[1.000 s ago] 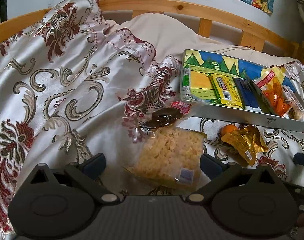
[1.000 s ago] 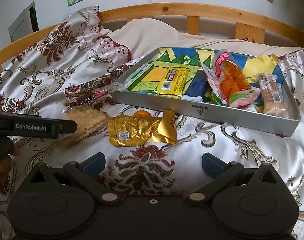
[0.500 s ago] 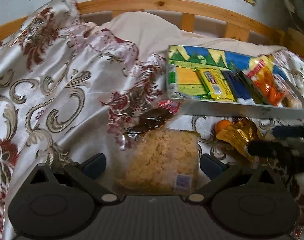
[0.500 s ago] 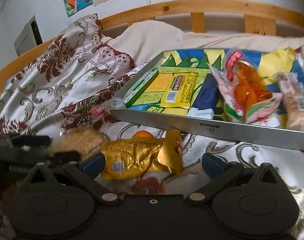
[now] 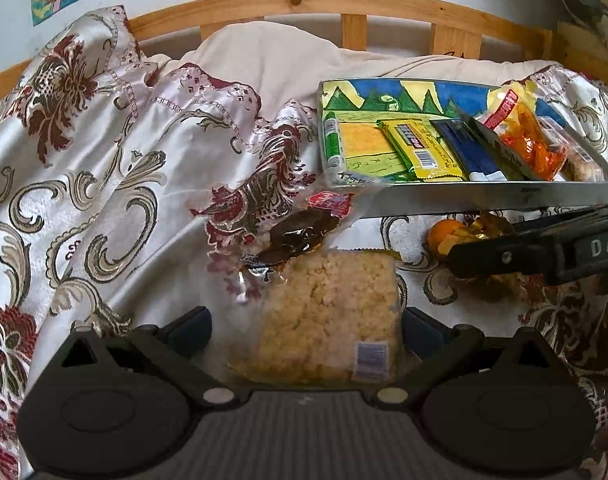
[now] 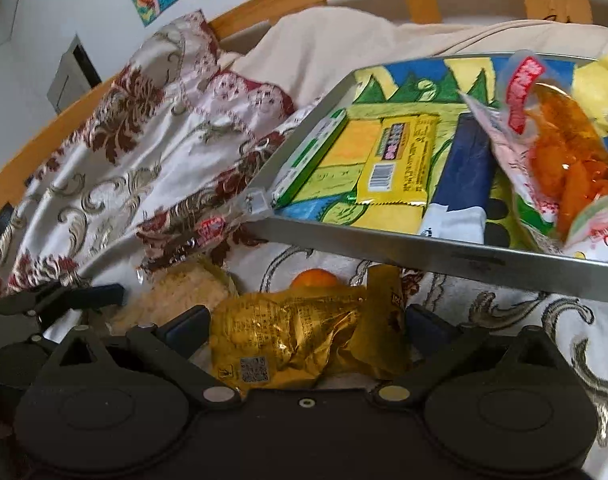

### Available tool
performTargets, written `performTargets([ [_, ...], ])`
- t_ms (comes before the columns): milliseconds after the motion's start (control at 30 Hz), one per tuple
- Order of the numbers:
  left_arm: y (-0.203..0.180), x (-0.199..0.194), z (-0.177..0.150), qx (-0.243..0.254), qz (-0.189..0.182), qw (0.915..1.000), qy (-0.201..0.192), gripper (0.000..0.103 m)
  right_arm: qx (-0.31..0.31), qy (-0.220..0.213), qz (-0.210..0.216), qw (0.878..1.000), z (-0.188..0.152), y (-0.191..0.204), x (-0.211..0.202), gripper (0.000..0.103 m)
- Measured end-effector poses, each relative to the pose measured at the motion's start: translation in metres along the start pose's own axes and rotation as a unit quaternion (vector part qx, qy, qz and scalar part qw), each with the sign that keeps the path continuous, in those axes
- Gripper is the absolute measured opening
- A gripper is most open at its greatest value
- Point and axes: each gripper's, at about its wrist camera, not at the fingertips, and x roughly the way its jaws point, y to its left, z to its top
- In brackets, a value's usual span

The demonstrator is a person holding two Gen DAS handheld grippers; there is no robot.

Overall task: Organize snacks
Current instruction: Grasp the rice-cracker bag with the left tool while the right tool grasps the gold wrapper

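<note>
A clear pack of yellow puffed-rice cake lies on the bedspread between the open jaws of my left gripper; it also shows in the right wrist view. A crumpled gold foil packet lies between the open jaws of my right gripper, with a small orange just behind it. The right gripper's body shows in the left wrist view over the gold packet. A metal tray behind holds a yellow bar, a blue pack and an orange-snack bag.
A dark snack in clear wrap lies by the tray's left corner. The patterned bedspread rises in folds to the left. A cream pillow and wooden headboard stand behind the tray.
Both grippers moved forward and down. The rice cake pack now sits between the left jaws and the gold packet between the right jaws. The right gripper has entered the left wrist view.
</note>
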Motion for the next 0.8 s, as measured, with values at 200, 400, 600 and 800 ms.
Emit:
performTargets([
  [200, -0.002, 0.000, 0.001, 0.004, -0.004, 1.0000, 0.002, 0.097, -0.017, 0.011, -0.002, 1.000, 0.001, 0.002, 0.003, 0.101],
  [400, -0.003, -0.001, 0.002, -0.009, -0.025, 0.9995, 0.015, 0.077, -0.014, 0.003, -0.010, 1.000, -0.004, 0.001, -0.002, 0.096],
  [600, -0.003, -0.008, 0.000, -0.032, -0.031, 0.9988, 0.022, 0.073, -0.015, -0.006, -0.014, 1.000, -0.012, 0.001, -0.010, 0.091],
  [800, -0.004, -0.020, -0.006, -0.056, -0.044, 0.9971, 0.029, 0.073, -0.014, -0.024, -0.016, 0.999, -0.021, 0.003, -0.020, 0.078],
])
